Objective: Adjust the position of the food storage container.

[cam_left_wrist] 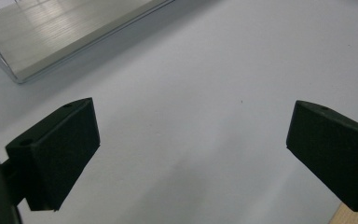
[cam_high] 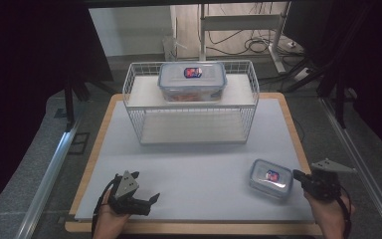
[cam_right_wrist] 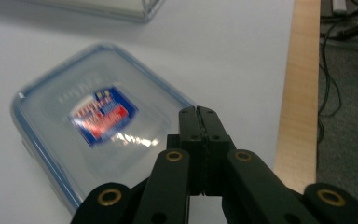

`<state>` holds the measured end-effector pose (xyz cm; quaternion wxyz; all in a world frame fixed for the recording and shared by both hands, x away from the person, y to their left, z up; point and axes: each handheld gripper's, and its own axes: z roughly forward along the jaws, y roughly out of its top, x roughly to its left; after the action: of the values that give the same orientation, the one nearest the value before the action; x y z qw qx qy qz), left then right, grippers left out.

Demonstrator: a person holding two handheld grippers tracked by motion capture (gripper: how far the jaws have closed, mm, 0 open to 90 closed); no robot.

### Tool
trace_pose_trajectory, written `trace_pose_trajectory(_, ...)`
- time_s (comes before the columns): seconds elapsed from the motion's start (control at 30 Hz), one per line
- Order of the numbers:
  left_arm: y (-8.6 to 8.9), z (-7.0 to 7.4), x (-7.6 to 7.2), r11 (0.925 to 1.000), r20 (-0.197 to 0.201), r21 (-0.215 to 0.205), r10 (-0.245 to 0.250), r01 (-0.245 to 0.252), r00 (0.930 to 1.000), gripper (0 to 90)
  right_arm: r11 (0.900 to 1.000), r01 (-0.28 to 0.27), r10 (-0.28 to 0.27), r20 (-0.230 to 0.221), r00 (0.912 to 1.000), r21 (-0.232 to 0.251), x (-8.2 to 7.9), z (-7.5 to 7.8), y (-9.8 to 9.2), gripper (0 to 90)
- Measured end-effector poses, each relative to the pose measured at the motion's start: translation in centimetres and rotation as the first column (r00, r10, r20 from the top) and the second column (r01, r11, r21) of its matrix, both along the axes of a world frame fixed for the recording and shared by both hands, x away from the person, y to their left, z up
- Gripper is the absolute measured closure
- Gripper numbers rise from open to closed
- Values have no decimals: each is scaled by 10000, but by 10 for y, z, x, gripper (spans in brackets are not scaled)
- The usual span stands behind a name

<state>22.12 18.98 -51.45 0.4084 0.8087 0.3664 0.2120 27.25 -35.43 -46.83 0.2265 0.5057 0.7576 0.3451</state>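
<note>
I see both grippers are black: the right gripper (cam_right_wrist: 200, 114) has brass-coloured rivets, the left gripper (cam_high: 146, 199) carries a grey three-cornered plate (cam_high: 125, 182) on top.

Label on the small container (cam_right_wrist: 103, 115) smeared, print unreadable, near corner hidden behind the closed right gripper (cam_right_wrist: 199, 114). Wire rack (cam_left_wrist: 65, 32) cut off at the upper left frame edge. Contents of the large container (cam_high: 192, 80) too small to make out. Left hand (cam_high: 110, 221) cropped by the bottom edge of the high view.
</note>
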Motion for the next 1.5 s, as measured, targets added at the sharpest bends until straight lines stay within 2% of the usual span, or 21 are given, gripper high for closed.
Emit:
trace_pose_trajectory(0.13,-1,-1,0,10000,-65,24,-31,31,10000,25,9988,181,-197,-338,9992,-464,-2,-5,-3,897)
trace_pose_trajectory(0.23,-1,-1,0,10000,-73,59,-52,52,10000,26,9987,189,-215,-541,9983,-474,0,-7,-3,897)
trace_pose_trajectory(0.27,-1,-1,0,10000,-81,67,-61,62,9999,27,9989,114,-149,-789,9968,-451,1,-10,-3,897)
trace_pose_trajectory(0.37,-2,-2,1,9999,-157,114,-99,101,9998,29,9983,184,-227,-784,9967,-544,2,-11,-1,898)
trace_pose_trajectory(0.47,-2,-3,2,9999,-167,107,-116,117,9998,29,9994,107,-130,-716,9974,-325,2,-10,1,898)
trace_pose_trajectory(0.63,-2,-3,1,9997,-132,197,-145,148,9998,29,9989,-196,168,-650,9977,-431,6,-11,12,898)
trace_pose_trajectory(0.67,-2,-3,1,9998,-124,177,-133,135,9998,29,9990,-343,323,-678,9972,-283,8,-12,15,897)
trace_pose_trajectory(0.83,-2,-3,3,9998,-177,142,-104,106,9998,29,9980,-612,600,-733,9955,-144,13,-12,23,898)
trace_pose_trajectory(0.97,-3,-3,3,9998,-186,128,-120,123,9998,29,9953,-951,937,-699,9931,-163,18,-12,35,898)
trace_pose_trajectory(1.23,-3,-4,3,9998,-224,170,-118,121,9997,29,9845,-1746,1727,-752,9821,-192,27,-11,64,898)
trace_pose_trajectory(1.27,-3,-4,3,9998,-231,167,-112,116,9997,29,9808,-1949,1935,-804,9778,-95,28,-12,71,898)
trace_pose_trajectory(1.3,-3,-4,3,9998,-235,162,-107,111,9997,29,9808,-1949,1935,-804,9778,-95,28,-12,71,898)
trace_pose_trajectory(1.33,-3,-4,4,9998,-260,140,-102,106,9996,29,9766,-2150,2147,-862,9729,59,30,-12,78,898)
trace_pose_trajectory(1.37,-3,-4,4,9998,-260,140,-102,106,9996,29,9766,-2150,2147,-862,9729,59,30,-12,78,898)
trace_pose_trajectory(1.43,-3,-5,4,9999,-295,127,-98,101,9995,29,9687,-2444,2475,-949,9642,430,31,-13,87,898)
trace_pose_trajectory(1.5,-3,-5,4,9998,-300,150,-113,118,9995,29,9661,-2540,2575,-964,9615,472,31,-14,91,898)
